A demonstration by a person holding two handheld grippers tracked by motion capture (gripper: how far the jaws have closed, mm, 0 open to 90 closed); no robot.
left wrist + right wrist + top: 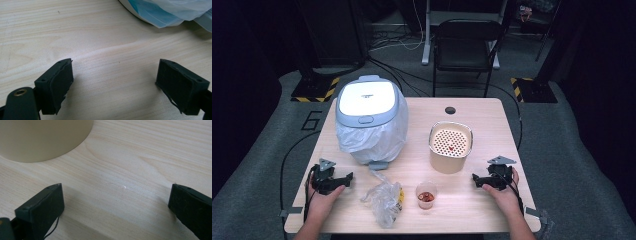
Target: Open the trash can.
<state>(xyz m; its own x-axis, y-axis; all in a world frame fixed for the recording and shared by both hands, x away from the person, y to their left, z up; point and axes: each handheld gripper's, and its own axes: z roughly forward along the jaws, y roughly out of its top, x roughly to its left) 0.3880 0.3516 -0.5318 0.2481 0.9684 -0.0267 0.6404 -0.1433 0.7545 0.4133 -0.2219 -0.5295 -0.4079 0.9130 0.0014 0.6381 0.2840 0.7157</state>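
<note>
My left gripper (348,178) rests on the wooden table (477,107) near its front left, jaws open and empty; in the left gripper view (115,85) bare wood lies between them. On the front right, my right gripper (475,179) also sits open and empty, as the right gripper view (116,207) confirms. A lidded bin (369,117) lined with a white plastic bag stands at the back left; its base (160,12) shows ahead of the left jaws. A beige container (451,146) with a perforated insert stands centre right, its wall (42,137) close ahead of the right jaws.
A small clear cup (426,195) holding red-brown bits stands at the front centre. Beside it lies a crumpled clear plastic bag (384,199). A round cable hole (450,110) marks the table's far edge. A black chair (464,47) stands beyond the table.
</note>
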